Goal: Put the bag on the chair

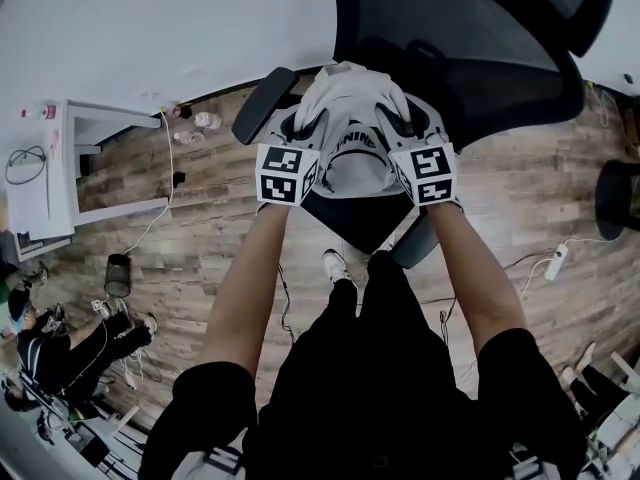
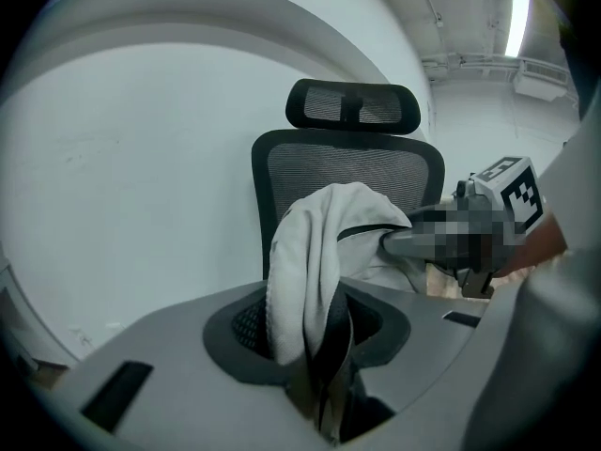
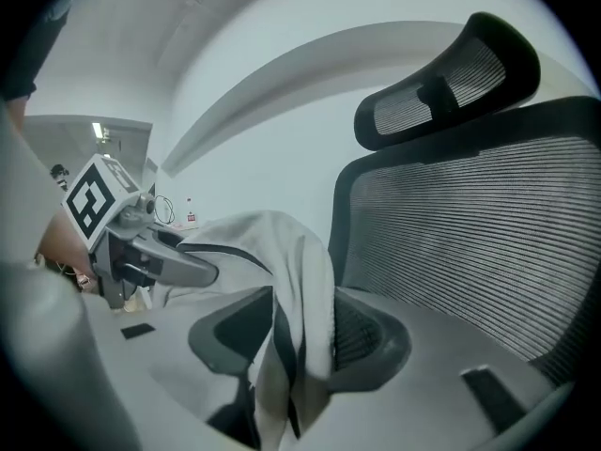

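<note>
A white cloth bag [image 1: 350,118] with black straps rests on the seat of a black mesh office chair [image 1: 470,48], against its backrest. My left gripper [image 1: 314,130] is at the bag's left side and my right gripper [image 1: 400,126] at its right. In the left gripper view a fold of the bag [image 2: 310,252] hangs loosely between the parted jaws of the left gripper [image 2: 315,346]; the right gripper's finger [image 2: 423,242] reaches in opposite. The right gripper [image 3: 296,346] likewise has a fold of the bag [image 3: 282,242] draped between jaws that stand apart.
The chair's armrest [image 1: 265,103] flanks the bag on the left. A white desk [image 1: 40,188] stands at the far left above a wooden floor with cables and a power strip [image 1: 555,263]. Another dark chair [image 1: 620,198] is at the right edge. A person [image 1: 60,338] sits at lower left.
</note>
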### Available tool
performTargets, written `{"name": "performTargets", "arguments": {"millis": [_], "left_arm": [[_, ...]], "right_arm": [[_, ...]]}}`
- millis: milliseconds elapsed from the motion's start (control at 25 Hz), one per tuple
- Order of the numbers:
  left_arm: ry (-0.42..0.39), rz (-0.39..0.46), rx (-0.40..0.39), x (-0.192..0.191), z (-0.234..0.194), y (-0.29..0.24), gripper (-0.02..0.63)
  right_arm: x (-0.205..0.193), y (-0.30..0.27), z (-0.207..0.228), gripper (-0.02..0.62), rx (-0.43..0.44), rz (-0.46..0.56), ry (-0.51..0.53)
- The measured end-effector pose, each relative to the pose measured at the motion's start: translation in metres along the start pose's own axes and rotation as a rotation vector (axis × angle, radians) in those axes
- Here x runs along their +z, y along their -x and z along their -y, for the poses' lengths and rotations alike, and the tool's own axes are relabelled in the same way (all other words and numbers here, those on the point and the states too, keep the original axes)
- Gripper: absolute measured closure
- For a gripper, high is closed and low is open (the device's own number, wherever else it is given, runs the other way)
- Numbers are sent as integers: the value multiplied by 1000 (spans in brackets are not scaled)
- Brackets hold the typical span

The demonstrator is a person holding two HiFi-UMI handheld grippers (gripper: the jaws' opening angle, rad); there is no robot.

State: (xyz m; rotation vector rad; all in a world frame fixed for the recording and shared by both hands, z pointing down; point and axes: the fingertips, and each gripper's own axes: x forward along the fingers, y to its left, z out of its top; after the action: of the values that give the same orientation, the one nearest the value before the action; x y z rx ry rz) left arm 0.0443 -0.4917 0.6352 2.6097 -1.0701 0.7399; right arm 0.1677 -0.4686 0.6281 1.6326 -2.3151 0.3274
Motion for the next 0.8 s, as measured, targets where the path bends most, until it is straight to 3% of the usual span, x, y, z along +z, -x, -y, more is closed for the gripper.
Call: {"name": "performTargets", "arguments": {"millis": [80,160,280,560,800], "left_arm": [[-12,0,17,-1,-2,1,413],[-18,-8,9,-2,1,2,324],[-27,2,20,-2,5,12,245],[-9,82,104,9,-5,69,219],[16,87,75,2,13,111,221]], "right_arm": [[-2,1,-2,391,-12,-1,12],[-1,3,-3,318,-23,2,13],[3,14,-7,271,-32,12,8],[13,51,-20,245,-36,14,27],[22,97,-47,254,-49,49,57]]}}
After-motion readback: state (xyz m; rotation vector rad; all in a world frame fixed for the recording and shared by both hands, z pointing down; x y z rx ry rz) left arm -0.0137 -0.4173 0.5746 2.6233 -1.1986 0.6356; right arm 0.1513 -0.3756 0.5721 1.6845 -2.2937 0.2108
